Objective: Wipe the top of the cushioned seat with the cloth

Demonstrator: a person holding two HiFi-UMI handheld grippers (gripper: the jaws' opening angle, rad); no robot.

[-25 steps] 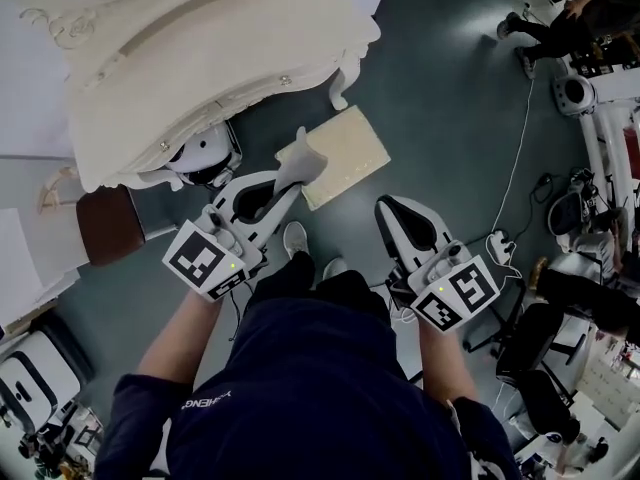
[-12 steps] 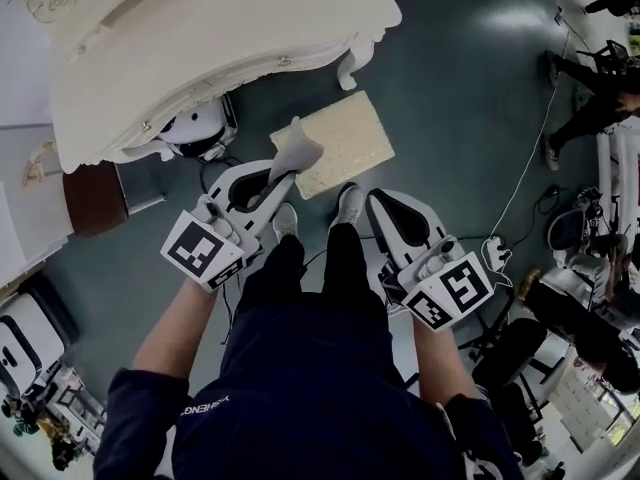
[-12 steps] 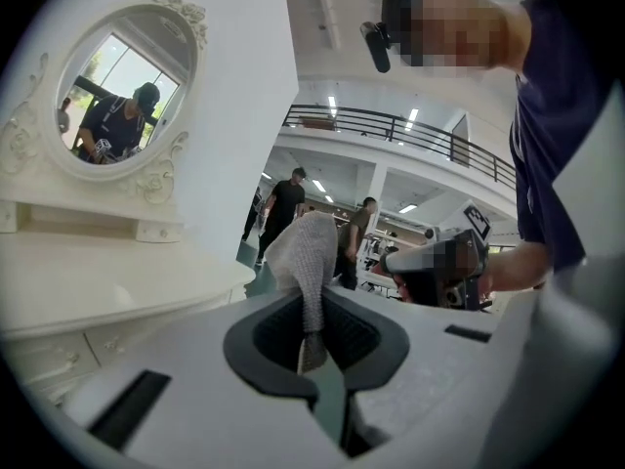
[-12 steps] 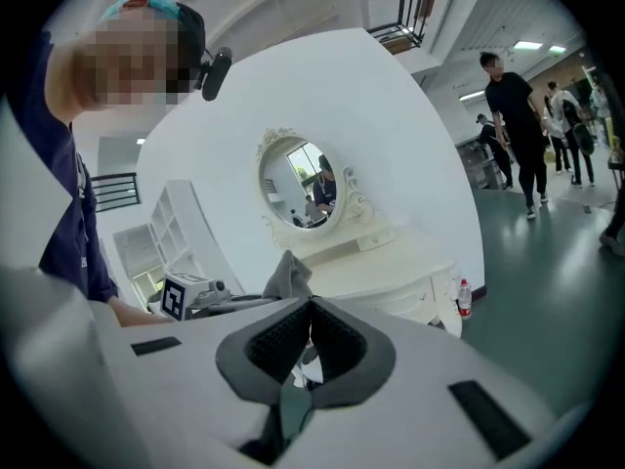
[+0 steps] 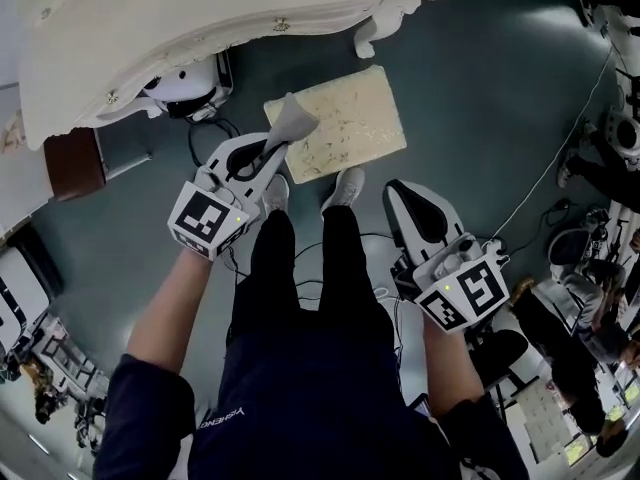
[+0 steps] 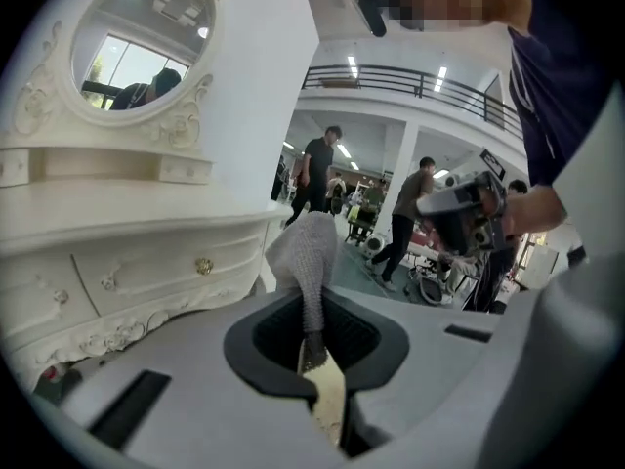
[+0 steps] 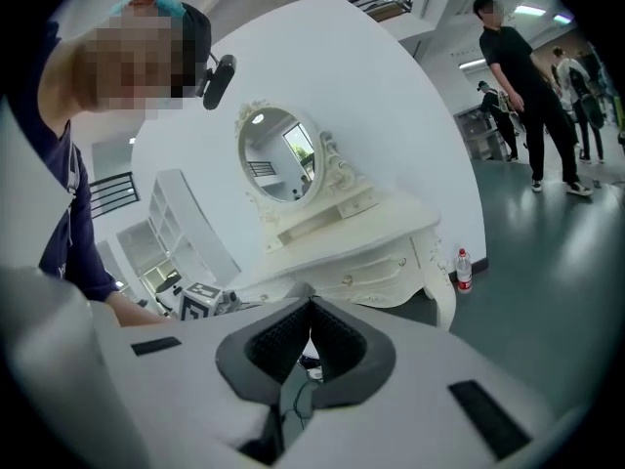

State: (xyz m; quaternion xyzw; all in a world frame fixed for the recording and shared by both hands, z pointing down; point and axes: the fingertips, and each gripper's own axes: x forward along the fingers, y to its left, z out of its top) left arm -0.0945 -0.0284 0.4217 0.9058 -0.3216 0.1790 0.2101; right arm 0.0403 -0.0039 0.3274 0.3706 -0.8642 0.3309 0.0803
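Observation:
The cushioned seat (image 5: 345, 123) is a cream rectangular pad, low on the dark floor in front of my feet. A grey knitted cloth (image 5: 288, 123) sticks up from my left gripper (image 5: 270, 156), which is shut on it and hovers over the seat's left near corner. In the left gripper view the cloth (image 6: 308, 262) rises from the closed jaws (image 6: 311, 345), and a strip of the cream seat (image 6: 329, 404) shows below them. My right gripper (image 5: 412, 206) is shut and empty, held right of the seat above the floor; its pads meet in the right gripper view (image 7: 311, 306).
A white ornate dressing table (image 5: 200, 28) with an oval mirror (image 7: 278, 162) stands just beyond the seat. A white device (image 5: 185, 83) and a brown stool (image 5: 72, 163) sit under and beside it. A bottle (image 7: 463, 270) stands by the table leg. Cables (image 5: 560, 158) and people are at the right.
I have stepped closer to the seat, which now lies right before my shoes. The left gripper has carried the cloth forward over the seat's left corner. The right gripper stays shut.

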